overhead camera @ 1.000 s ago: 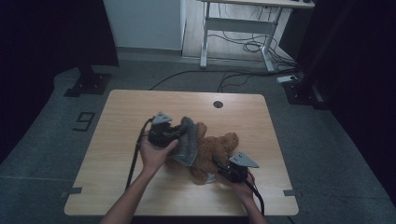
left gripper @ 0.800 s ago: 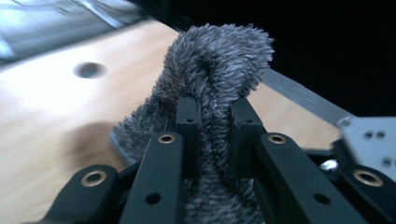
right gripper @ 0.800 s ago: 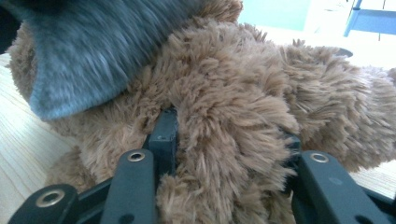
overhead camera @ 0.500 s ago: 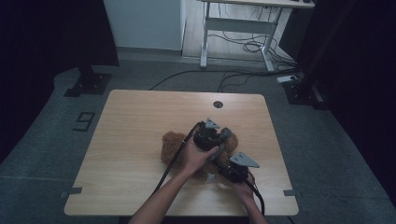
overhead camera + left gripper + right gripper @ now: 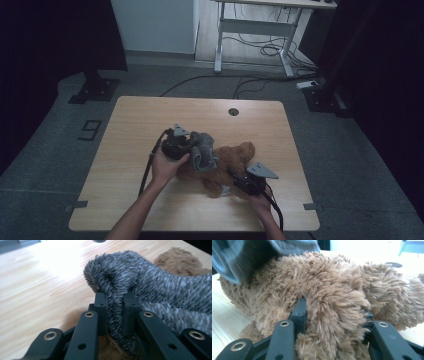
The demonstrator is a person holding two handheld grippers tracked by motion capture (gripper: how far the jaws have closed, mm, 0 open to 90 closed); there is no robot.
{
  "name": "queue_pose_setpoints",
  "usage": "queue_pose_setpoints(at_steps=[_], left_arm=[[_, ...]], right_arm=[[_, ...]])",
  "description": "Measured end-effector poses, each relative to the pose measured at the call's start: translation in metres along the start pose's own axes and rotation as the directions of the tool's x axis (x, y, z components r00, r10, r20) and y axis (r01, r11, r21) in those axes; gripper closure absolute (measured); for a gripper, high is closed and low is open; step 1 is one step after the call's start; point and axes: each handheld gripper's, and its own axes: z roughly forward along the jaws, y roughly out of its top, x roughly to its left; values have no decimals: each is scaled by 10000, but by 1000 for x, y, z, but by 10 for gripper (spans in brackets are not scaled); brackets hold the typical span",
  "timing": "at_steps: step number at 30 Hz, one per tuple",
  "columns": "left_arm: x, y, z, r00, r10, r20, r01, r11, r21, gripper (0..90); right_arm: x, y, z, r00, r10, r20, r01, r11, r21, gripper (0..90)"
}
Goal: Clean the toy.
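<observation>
A brown plush toy lies on the wooden table, right of the middle. A grey fuzzy cloth hangs over the toy's left part. My left gripper is shut on a fold of this grey cloth, the fabric pinched between its two black jaws. My right gripper comes in from the front right and is shut on a thick limb of the brown plush toy, fur bulging between the jaws. The grey cloth shows blurred at the top left of the right gripper view.
A round cable hole sits near the table's far edge. Beyond the table stand a white desk frame and floor cables. Black stand bases rest on the floor at both sides.
My left hand swung right over the toy with the grey cloth, then came back left and lower, so the cloth now drapes on the toy's left part. The right hand kept still.
</observation>
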Motion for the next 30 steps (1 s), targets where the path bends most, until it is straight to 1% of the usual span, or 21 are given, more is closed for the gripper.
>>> queue_pose_setpoints(at_steps=[1, 2, 3, 4, 5, 7, 8, 9, 10, 11, 12, 14, 16, 18, 21, 23, 24, 26, 27, 28, 30], left_arm=[[3, -1, -2, 9999, -32, -112, 33, 10000, 9, 770], [7, -2, -5, 9986, 129, -515, -125, 9999, 98, 770], [8, -3, -6, 9956, 405, -847, -387, 9990, 229, 771], [10, -5, -6, 9898, 688, -1248, -644, 9972, 392, 771], [12, -7, -7, 9880, 719, -1369, -660, 9967, 474, 772], [17, -9, -7, 9877, 628, -1434, -551, 9968, 573, 772], [20, -11, -7, 9886, 486, -1424, -405, 9974, 588, 772], [23, -13, -8, 9914, 242, -1287, -176, 9985, 521, 772], [24, -13, -9, 9933, 100, -1150, -51, 9991, 428, 772], [23, -13, -11, 9949, -18, -1010, 45, 9996, 262, 772], [20, -11, -14, 9959, -41, -906, 51, 9999, 108, 773], [12, -4, -18, 9973, 114, -723, -126, 9998, -156, 773], [-3, 7, -22, 9992, 295, -257, -310, 9976, -613, 773], [-20, 18, -25, 9975, 699, -81, -704, 9928, -972, 772], [-54, 40, -24, 9900, 1333, 458, -1250, 9807, -1505, 772], [-74, 53, -17, 9839, 1589, 814, -1449, 9772, -1555, 771], [-81, 58, -12, 9820, 1656, 912, -1501, 9763, -1557, 770], [-98, 69, 4, 9766, 1812, 1161, -1648, 9767, -1377, 768], [-105, 73, 13, 9753, 1790, 1293, -1633, 9789, -1230, 767], [-110, 76, 26, 9746, 1637, 1529, -1489, 9833, -1042, 766], [-114, 75, 44, 9748, 1316, 1803, -1203, 9901, -719, 765]], right_arm=[[0, 0, 0, 10000, -17, 16, 17, 10000, -11, 558], [0, 0, 0, 10000, -14, 28, 14, 10000, -11, 559], [0, 0, 0, 10000, -2, 37, 2, 10000, -6, 558], [0, 0, 0, 10000, 5, 42, -4, 10000, -7, 558], [0, 0, 0, 10000, 8, 49, -8, 10000, -8, 558], [0, 0, 0, 10000, -5, 46, 5, 10000, -10, 558], [0, 0, 1, 10000, 0, 45, 0, 10000, -11, 558], [0, 0, 0, 10000, 10, 40, -10, 10000, -13, 558], [0, 0, 0, 10000, 12, 51, -12, 10000, -20, 558], [0, 0, 0, 10000, -13, 66, 13, 10000, -24, 558], [0, 0, 0, 10000, -35, 85, 35, 10000, -24, 558], [0, 0, 0, 10000, -26, 88, 26, 10000, -16, 558], [0, 0, 1, 10000, -16, 86, 16, 10000, -31, 558], [0, 0, 1, 10000, -30, 92, 31, 10000, -23, 558], [0, 0, 0, 10000, 5, 91, -4, 10000, -37, 558], [0, 0, 0, 9999, -14, 104, 14, 10000, -33, 557], [0, 0, 1, 9999, -46, 111, 47, 10000, -53, 558], [0, 0, 0, 9999, -53, 99, 54, 10000, -46, 558], [0, -1, 0, 9999, -57, 118, 58, 10000, -70, 557], [0, -1, 0, 9999, -67, 124, 68, 9999, -81, 558], [1, -1, 0, 9998, -126, 157, 128, 9999, -104, 558]])
